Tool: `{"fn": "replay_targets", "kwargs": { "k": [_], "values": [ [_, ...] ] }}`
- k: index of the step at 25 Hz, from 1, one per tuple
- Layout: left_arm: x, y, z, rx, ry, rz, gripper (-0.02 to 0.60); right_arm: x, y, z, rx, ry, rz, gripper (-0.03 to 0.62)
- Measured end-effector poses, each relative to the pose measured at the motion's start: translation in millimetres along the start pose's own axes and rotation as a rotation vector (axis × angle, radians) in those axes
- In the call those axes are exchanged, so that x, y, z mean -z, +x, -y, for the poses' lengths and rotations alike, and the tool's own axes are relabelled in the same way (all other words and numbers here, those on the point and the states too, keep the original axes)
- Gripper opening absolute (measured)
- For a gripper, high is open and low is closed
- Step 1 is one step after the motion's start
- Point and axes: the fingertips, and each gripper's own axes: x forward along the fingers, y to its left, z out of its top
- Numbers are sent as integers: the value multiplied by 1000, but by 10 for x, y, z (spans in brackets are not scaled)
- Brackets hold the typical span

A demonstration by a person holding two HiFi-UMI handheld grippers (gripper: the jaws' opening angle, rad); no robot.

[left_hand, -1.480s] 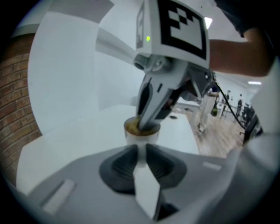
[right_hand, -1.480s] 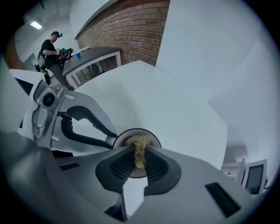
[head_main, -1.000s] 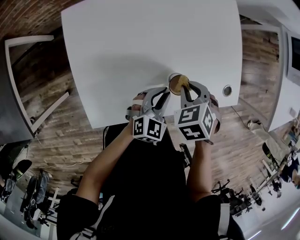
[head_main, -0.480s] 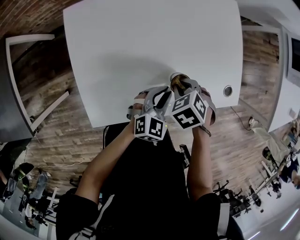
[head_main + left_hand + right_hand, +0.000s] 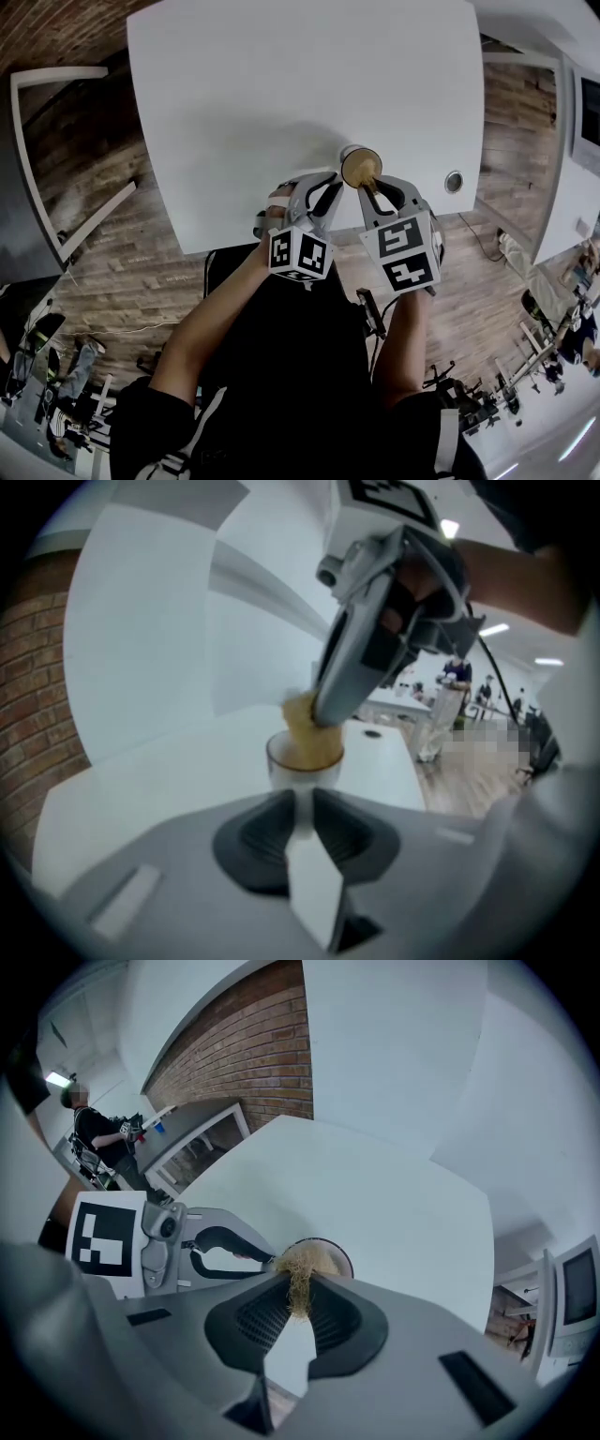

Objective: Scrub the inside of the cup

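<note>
- Tan fibrous scrubber [image 5: 298, 1283] is pinched tight between the right gripper's [image 5: 298, 1299] jaws, its tuft at the mouth of the cup [image 5: 339, 1258].
- Left gripper [image 5: 303, 803] jaws are closed on the cup's near side, only a narrow gap between them.
- Cup stands upright on the white table [image 5: 281, 94], the table's front edge near it.

Bright overhead light floods the white table [image 5: 281, 112]; a faint shadow beside the cup [image 5: 360, 167] on it; fisheye corners darken, bend.
</note>
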Motion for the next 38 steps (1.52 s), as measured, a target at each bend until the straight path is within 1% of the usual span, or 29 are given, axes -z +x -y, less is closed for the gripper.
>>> {"fn": "replay_targets", "kwargs": {
  "k": [7, 12, 15, 17, 19, 22, 27, 31, 33, 38],
  "values": [
    [-6, -9, -16, 2, -4, 9, 64, 41, 386, 47, 18, 3, -74, 40],
    [-24, -4, -31, 2, 3, 9, 64, 14, 520, 144, 56, 0, -120, 40],
    [-28, -7, -24, 0, 4, 8, 64, -14, 574, 135, 39, -2, -128, 40],
    [-27, -12, -12, 0, 1, 7, 64, -20, 560, 99, 2, 8, -118, 39],
    [-16, -6, -11, -1, -2, 5, 64, -11, 532, 67, -49, 53, -82, 40],
    [-7, -4, -26, -4, -3, 2, 64, -29, 440, 39, -114, 135, -3, 40],
    [3, -1, -44, -8, -5, -6, 64, -111, 289, 61, -174, 266, 150, 38],
    [24, 7, -49, -9, -10, -13, 64, -101, 204, 106, -217, 394, 272, 40],
    [34, 6, -58, -7, -14, -16, 64, -96, 142, 138, -225, 447, 324, 40],
    [33, 30, -85, -5, -45, -31, 66, -119, 13, 253, -181, 509, 456, 40]
  ]
}}
